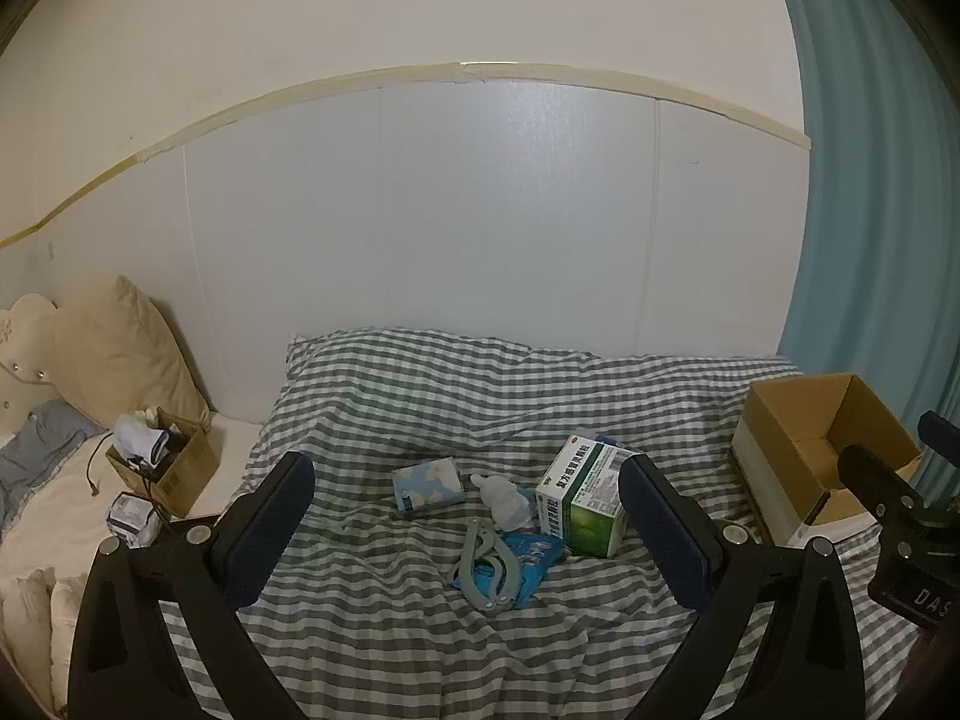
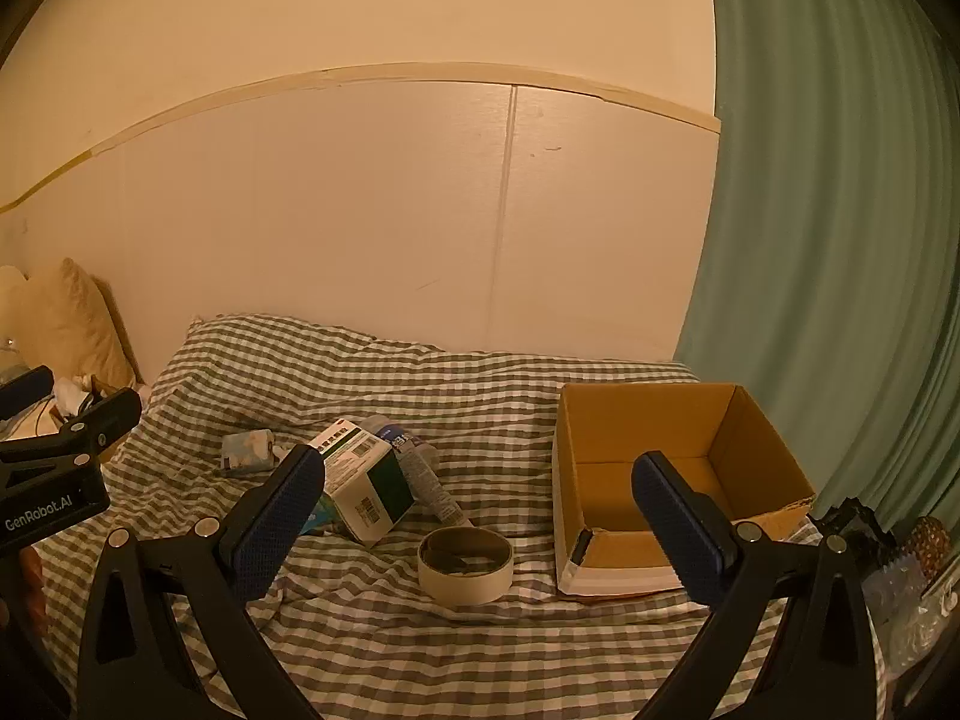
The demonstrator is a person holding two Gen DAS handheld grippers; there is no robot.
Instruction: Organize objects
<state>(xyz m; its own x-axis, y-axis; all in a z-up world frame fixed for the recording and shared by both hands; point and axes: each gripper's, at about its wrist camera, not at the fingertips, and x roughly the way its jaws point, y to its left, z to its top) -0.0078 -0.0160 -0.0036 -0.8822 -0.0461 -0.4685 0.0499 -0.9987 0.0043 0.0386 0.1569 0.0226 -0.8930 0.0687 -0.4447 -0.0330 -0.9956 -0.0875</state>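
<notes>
On the checked bedcover lie a green-and-white medicine box [image 1: 582, 501] [image 2: 366, 489], a blue tissue pack [image 1: 428, 487] [image 2: 246, 450], a small white bottle [image 1: 504, 501], grey tongs [image 1: 489, 570] on a blue packet [image 1: 531, 558], a tube [image 2: 429, 483] and a tape roll [image 2: 465, 564]. An open, empty cardboard box [image 2: 678, 480] [image 1: 822, 450] stands at the right. My left gripper [image 1: 468, 516] is open above the tongs and bottle, holding nothing. My right gripper [image 2: 480, 510] is open above the tape roll, holding nothing.
A small cardboard box full of items [image 1: 162, 468] and a small packet [image 1: 132, 519] sit on the white sheet at the left, by a beige pillow [image 1: 120, 348]. A blue-green curtain [image 2: 840, 240] hangs at the right. A white wall panel [image 1: 420, 210] backs the bed.
</notes>
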